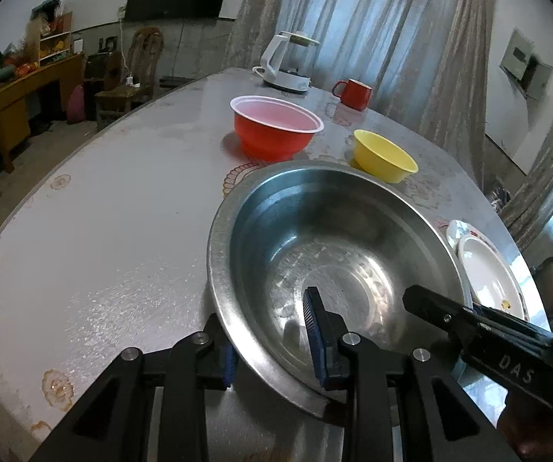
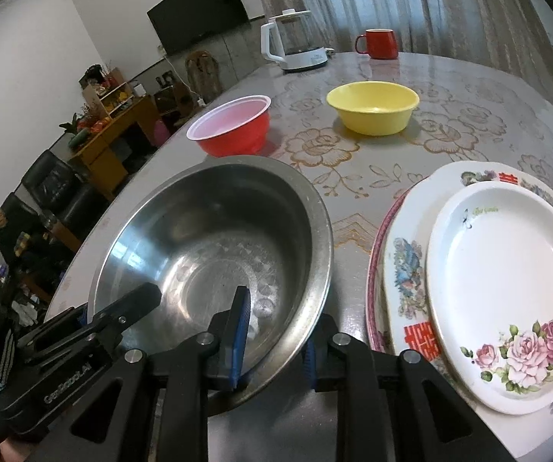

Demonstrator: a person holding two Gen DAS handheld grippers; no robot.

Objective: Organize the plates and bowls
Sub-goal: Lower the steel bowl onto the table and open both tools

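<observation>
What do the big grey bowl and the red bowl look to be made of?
Big grey bowl: apparently stainless steel, shiny but scuffed, mirroring the window light. Red bowl: probably thin plastic, matte red outside, pale pinkish inside, with a rolled white rim.

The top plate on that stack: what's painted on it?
Pink roses with green leaves on white, on the top plate. Clearest in the right wrist view.

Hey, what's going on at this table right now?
A person is tidying dishes with a hand-held tool in each hand. Both tools straddle the near rim of the steel bowl: the left tool on its left side, the right tool on its right. Red bowl and yellow bowl sit loose behind it. The plates are already stacked to its right.
</observation>
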